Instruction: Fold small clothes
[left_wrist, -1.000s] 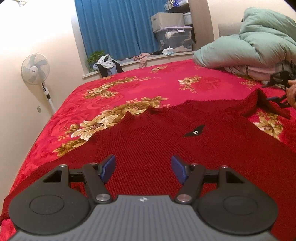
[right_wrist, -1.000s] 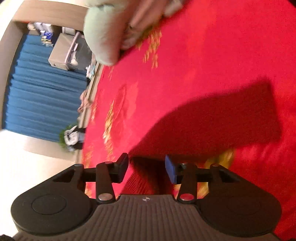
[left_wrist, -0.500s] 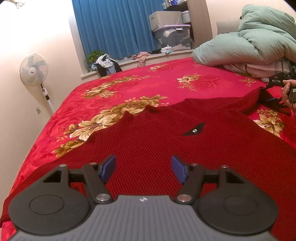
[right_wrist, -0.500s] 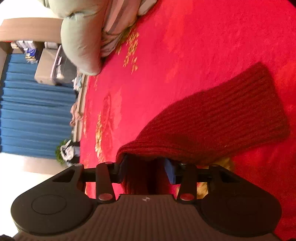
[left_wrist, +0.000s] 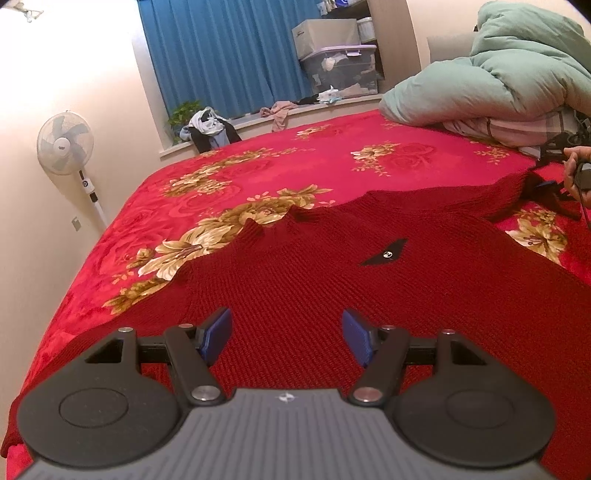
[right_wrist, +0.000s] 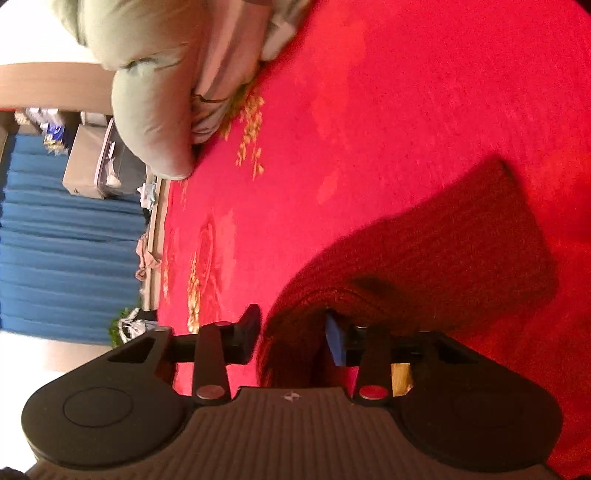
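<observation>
A dark red knit sweater (left_wrist: 369, 295) lies spread flat on the red floral bedspread (left_wrist: 295, 177), collar toward the window, with a small black patch (left_wrist: 384, 254) on its chest. My left gripper (left_wrist: 286, 338) is open and empty, hovering low over the sweater's body. My right gripper (right_wrist: 291, 336) is turned on its side, and the sweater's sleeve (right_wrist: 424, 266) lies bunched between its partly closed fingers. In the left wrist view the right gripper (left_wrist: 550, 186) shows at the far right, at the raised sleeve.
A green duvet (left_wrist: 498, 85) and striped bedding are piled at the bed's head on the right. A standing fan (left_wrist: 64, 144) is by the left wall. Clothes and a storage box (left_wrist: 340, 70) sit on the windowsill under blue curtains.
The right gripper has taken up the sleeve and lifted it; its fingers now stand a little wider around the fabric. The left gripper has barely moved.
</observation>
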